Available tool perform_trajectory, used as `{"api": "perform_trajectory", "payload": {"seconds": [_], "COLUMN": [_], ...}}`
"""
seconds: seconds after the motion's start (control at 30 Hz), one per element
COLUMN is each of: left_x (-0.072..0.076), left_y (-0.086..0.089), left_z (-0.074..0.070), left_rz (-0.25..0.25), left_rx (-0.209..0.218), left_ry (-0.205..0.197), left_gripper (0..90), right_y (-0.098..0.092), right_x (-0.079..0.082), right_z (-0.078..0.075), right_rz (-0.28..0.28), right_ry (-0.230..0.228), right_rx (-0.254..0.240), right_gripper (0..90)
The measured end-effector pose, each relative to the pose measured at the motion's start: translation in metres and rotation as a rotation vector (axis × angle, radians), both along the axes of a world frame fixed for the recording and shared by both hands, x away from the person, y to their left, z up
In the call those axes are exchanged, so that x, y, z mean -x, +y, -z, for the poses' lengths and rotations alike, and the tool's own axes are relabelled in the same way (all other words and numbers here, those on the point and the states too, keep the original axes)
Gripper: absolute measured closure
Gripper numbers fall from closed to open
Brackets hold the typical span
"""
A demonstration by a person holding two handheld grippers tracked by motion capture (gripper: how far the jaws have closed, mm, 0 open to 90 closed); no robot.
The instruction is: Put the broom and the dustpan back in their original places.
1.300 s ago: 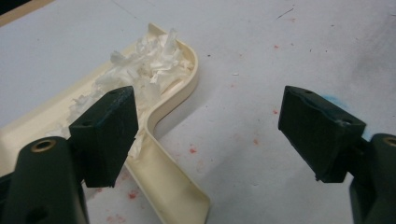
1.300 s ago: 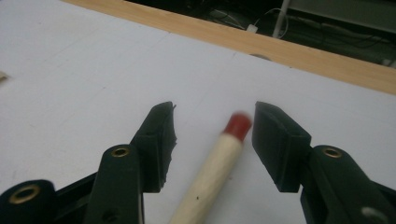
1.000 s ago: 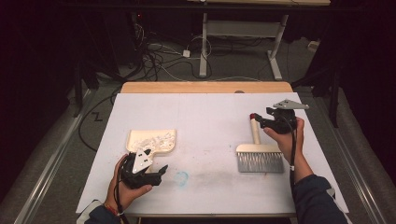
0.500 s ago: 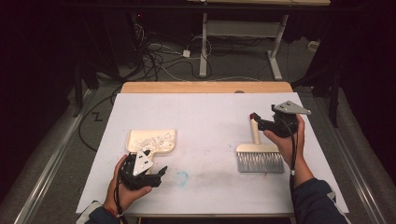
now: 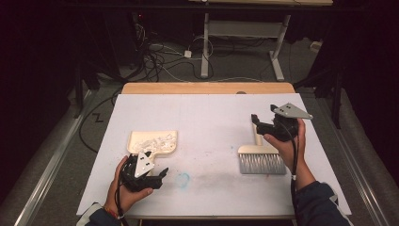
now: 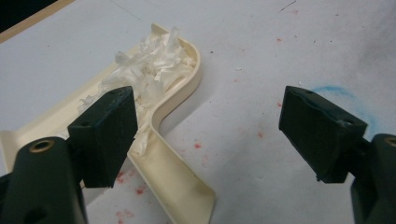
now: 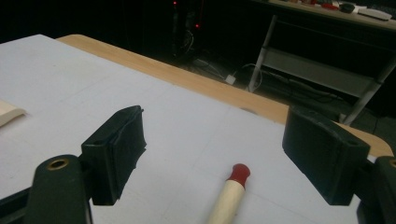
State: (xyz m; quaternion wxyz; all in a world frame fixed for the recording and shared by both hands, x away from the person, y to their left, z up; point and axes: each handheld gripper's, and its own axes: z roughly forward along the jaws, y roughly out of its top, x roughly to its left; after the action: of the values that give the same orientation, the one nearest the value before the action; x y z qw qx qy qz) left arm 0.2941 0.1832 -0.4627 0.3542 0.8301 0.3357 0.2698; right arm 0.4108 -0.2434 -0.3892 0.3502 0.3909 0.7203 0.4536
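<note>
The right gripper (image 5: 258, 123) hangs just above the cream handle of the hand brush (image 5: 261, 158), its jaws having just been opening and now spread wide with the red-tipped handle end (image 7: 238, 173) below and between them, untouched as far as the angle lets one judge. The brush lies flat on the white table (image 5: 211, 117), bristles toward the person. The left gripper (image 5: 157, 176) has its jaws spread too, empty, just beside the handle of the cream dustpan (image 6: 173, 172), which holds white shreds (image 6: 149, 70).
</note>
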Motion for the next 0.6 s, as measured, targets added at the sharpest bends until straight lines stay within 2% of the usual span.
{"api": "perform_trajectory", "payload": {"seconds": [0.23, 0.33, 0.6], "left_x": [0.001, 0.001, 0.001], "left_y": [0.001, 0.001, 0.0], "left_z": [0.0, 0.0, 0.001], "left_rz": [-0.002, -0.008, -0.006], "left_rx": [0.011, 0.012, 0.009], "left_ry": [0.01, 0.011, 0.012], "left_gripper": [18.7, 17.3, 17.3], "right_y": [0.005, 0.007, 0.012], "right_x": [0.007, 0.012, 0.027], "right_z": [-0.005, -0.007, -0.015], "right_rz": [-0.033, -0.025, -0.062], "right_ry": [-0.021, -0.009, -0.046], "right_rx": [0.02, 0.017, 0.024], "right_gripper": [20.7, 20.7, 20.7]}}
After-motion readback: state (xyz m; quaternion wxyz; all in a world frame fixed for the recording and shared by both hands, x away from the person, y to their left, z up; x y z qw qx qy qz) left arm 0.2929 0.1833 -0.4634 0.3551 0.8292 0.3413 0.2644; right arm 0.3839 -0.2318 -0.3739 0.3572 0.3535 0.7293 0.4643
